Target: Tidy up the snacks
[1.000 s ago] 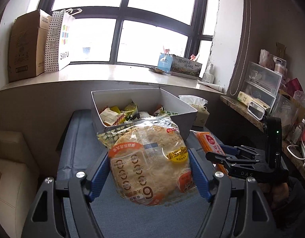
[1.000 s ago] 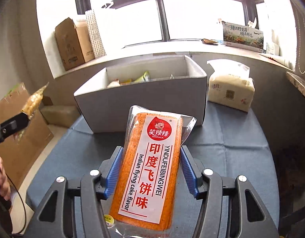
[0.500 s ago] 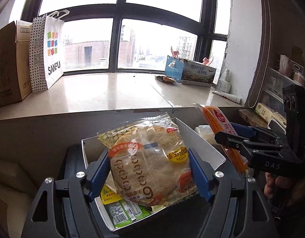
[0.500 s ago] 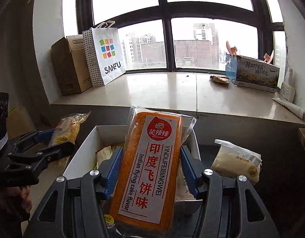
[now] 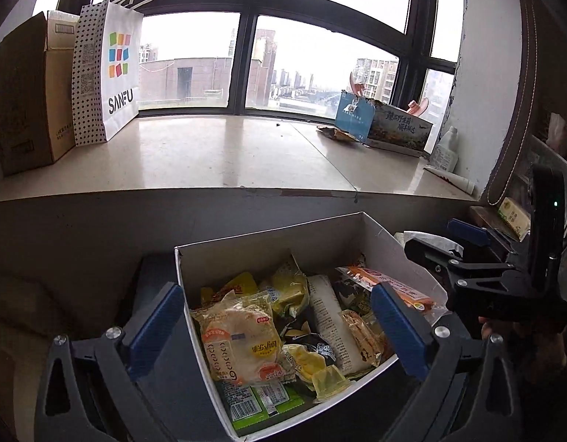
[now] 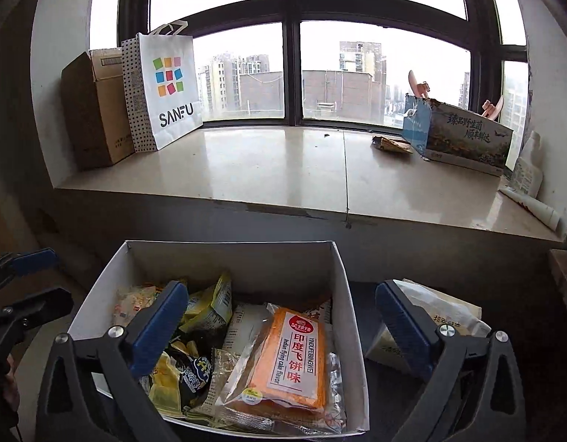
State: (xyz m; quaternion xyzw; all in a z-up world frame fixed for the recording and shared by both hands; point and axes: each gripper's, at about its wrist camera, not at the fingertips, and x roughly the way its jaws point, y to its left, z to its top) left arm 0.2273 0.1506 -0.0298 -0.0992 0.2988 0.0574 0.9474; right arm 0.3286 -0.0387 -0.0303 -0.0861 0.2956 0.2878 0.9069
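A white cardboard box (image 5: 268,237) holds several snack packs. The round flatbread pack (image 5: 243,346) lies in it at the left. My left gripper (image 5: 276,294) hovers over the box, its jaws opening wide, with no pad touching the pack. In the right wrist view the orange flying-cake pack (image 6: 294,361) rests on the other snacks in the box (image 6: 228,245). My right gripper (image 6: 281,305) is above it, jaws opening, pads apart from the pack. Each gripper shows at the edge of the other's view: the right gripper (image 5: 467,258), the left gripper (image 6: 25,287).
Behind the box runs a stone window sill (image 5: 224,154) with a SANFU paper bag (image 5: 110,70), a brown carton (image 5: 25,95) and a blue printed carton (image 5: 383,129). A tissue pack (image 6: 442,313) sits right of the box on the dark blue table cover (image 5: 154,269).
Both grippers carried their packs forward over the white box, then opened. The flatbread pack and the orange cake pack dropped out of the jaws and now lie in the box.
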